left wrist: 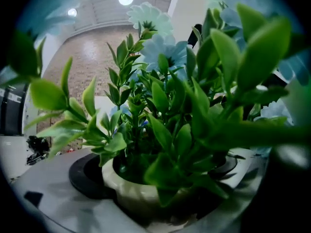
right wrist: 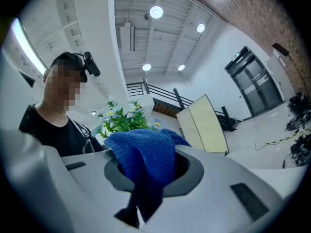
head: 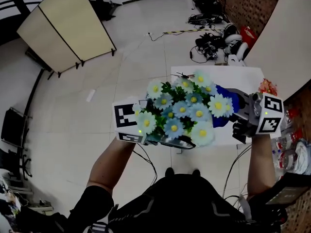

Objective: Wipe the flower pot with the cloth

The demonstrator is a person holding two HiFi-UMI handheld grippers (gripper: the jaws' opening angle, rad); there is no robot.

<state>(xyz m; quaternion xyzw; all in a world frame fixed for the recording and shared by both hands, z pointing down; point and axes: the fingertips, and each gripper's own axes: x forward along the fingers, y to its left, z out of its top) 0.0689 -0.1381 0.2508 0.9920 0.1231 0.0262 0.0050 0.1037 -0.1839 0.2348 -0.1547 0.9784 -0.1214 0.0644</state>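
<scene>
Raised above the white table (head: 243,76) is the flower pot; from the head view only its blue and white daisies (head: 182,111) show. In the left gripper view its cream rim (left wrist: 131,191) sits between the jaws under green leaves. My left gripper (head: 176,142) is shut on the pot (left wrist: 155,200). A blue knitted cloth (head: 227,95) is pressed against the right side of the plant, and my right gripper (head: 239,111) is shut on it. In the right gripper view the cloth (right wrist: 143,154) bulges out of the jaws (right wrist: 146,178), with the flowers (right wrist: 121,119) just behind.
A folding beige screen (head: 68,25) stands on the tiled floor at the far left. Cables and gear (head: 214,38) lie beyond the table. Bottles and packets (head: 291,140) crowd the right edge. A person in a black shirt (right wrist: 53,130) shows in the right gripper view.
</scene>
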